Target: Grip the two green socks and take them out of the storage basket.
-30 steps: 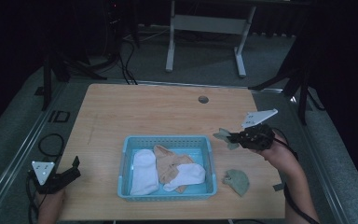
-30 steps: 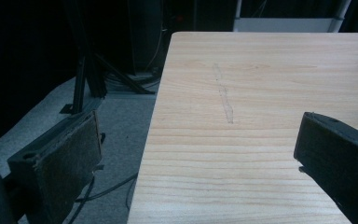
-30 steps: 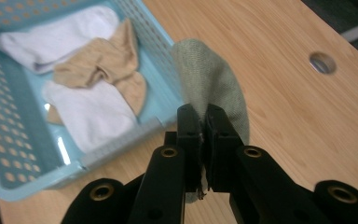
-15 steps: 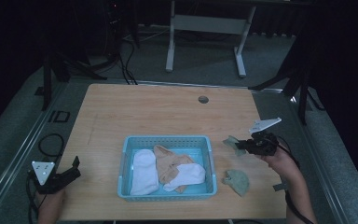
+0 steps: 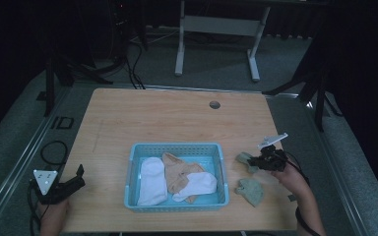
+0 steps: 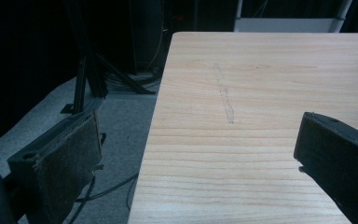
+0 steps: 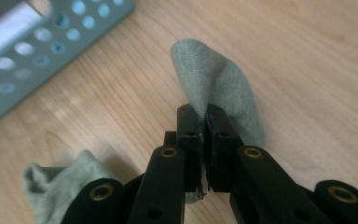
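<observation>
At the desk's near left corner the left tongs are held in a hand, spread wide with nothing between them; in the left gripper view the two pads stand far apart over the bare wood edge. Near the middle a light blue perforated basket is set, and in it a white sock, a tan sock and another white sock are laid side by side, overlapping. Just right of the basket, the right tongs are pressed together on a grey-green sock, whose free end is draped onto the wood. A second grey-green sock is left lying on the desk nearer the front edge, beside the right hand.
</observation>
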A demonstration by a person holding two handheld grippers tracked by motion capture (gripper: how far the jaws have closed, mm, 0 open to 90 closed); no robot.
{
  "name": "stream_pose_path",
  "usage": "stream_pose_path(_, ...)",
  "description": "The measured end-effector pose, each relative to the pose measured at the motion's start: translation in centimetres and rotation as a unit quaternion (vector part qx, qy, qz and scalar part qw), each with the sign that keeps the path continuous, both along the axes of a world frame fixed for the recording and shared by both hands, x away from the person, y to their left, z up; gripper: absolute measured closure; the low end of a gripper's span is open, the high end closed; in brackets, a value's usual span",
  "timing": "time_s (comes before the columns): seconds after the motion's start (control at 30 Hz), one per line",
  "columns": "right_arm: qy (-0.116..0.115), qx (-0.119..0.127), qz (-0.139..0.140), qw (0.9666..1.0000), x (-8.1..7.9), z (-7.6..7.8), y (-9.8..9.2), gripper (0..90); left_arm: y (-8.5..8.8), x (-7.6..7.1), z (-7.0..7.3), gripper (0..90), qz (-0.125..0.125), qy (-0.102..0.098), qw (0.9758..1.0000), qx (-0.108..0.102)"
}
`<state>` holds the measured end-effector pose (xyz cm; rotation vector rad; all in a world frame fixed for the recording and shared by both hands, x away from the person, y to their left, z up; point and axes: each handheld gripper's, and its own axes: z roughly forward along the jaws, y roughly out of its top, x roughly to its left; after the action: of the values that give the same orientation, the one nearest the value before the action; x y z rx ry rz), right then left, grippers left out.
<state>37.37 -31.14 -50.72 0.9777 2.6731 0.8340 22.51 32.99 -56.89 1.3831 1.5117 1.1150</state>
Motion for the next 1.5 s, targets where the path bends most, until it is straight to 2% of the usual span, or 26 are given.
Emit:
stream_pose_path(0.03,0.002,-0.004,0.001,1.0000,0.0,-0.3,0.1,85.3,0.0,0.0,0.0,0.4,0.000,0.000,1.0000,0.001)
stream_pose_path(0.23,0.011,0.010,-0.005,0.9999,0.2,-1.5,0.4,83.1,0.0,0.0,0.0,0.4,0.000,0.000,1.0000,0.001)
stream_pose_path(0.3,0.012,0.012,-0.006,0.9998,0.1,-1.5,0.5,76.7,0.0,0.0,0.0,0.3,0.000,0.000,1.0000,0.000)
stream_pose_path(0.37,0.006,0.013,-0.009,0.9998,0.0,-1.3,0.5,72.3,0.0,0.0,0.0,0.3,-0.001,0.000,1.0000,0.000)
stream_pose_path(0.5,-0.009,0.037,-0.015,0.9992,-0.4,-0.1,0.2,66.2,0.0,0.0,0.0,0.3,-0.001,-0.001,1.0000,0.001)
stream_pose_path(0.6,-0.019,0.045,-0.018,0.9987,-0.8,0.6,0.0,56.4,0.0,0.0,0.0,0.4,-0.002,-0.001,1.0000,0.001)
stream_pose_path(0.63,-0.019,0.045,-0.018,0.9987,-0.8,0.6,0.0,56.4,0.0,0.0,0.0,0.4,-0.002,-0.001,1.0000,0.001)
stream_pose_path(0.7,-0.026,0.044,-0.024,0.9984,-1.2,0.8,-0.4,48.3,0.0,0.0,0.0,0.3,-0.002,-0.001,1.0000,0.001)
stream_pose_path(1.0,-0.032,0.060,-0.060,0.9959,-2.0,0.8,-2.3,39.2,0.0,0.0,0.0,0.4,-0.002,-0.001,1.0000,0.001)
stream_pose_path(1.13,-0.032,0.064,-0.078,0.9944,-2.2,0.6,-3.1,37.3,0.0,0.0,0.0,0.4,-0.001,0.000,1.0000,0.002)
stream_pose_path(1.3,-0.060,0.065,-0.113,0.9897,-2.8,0.3,-4.7,35.6,0.0,0.0,0.0,0.4,-0.001,0.000,1.0000,0.002)
stream_pose_path(1.37,-0.063,0.065,-0.120,0.9887,-2.8,0.2,-5.0,35.6,0.0,0.0,0.0,0.3,-0.001,0.000,1.0000,0.002)
stream_pose_path(1.4,-0.066,0.064,-0.133,0.9868,-2.9,-0.1,-5.6,29.7,0.0,0.0,0.0,0.4,-0.001,0.000,1.0000,0.001)
stream_pose_path(1.47,-0.075,0.067,-0.150,0.9836,-3.0,-0.5,-6.1,24.9,0.0,0.0,0.0,0.4,-0.001,0.000,1.0000,0.001)
stream_pose_path(1.5,-0.075,0.067,-0.150,0.9836,-3.0,-0.5,-6.1,24.9,0.0,0.0,0.0,0.4,-0.001,0.000,1.0000,0.001)
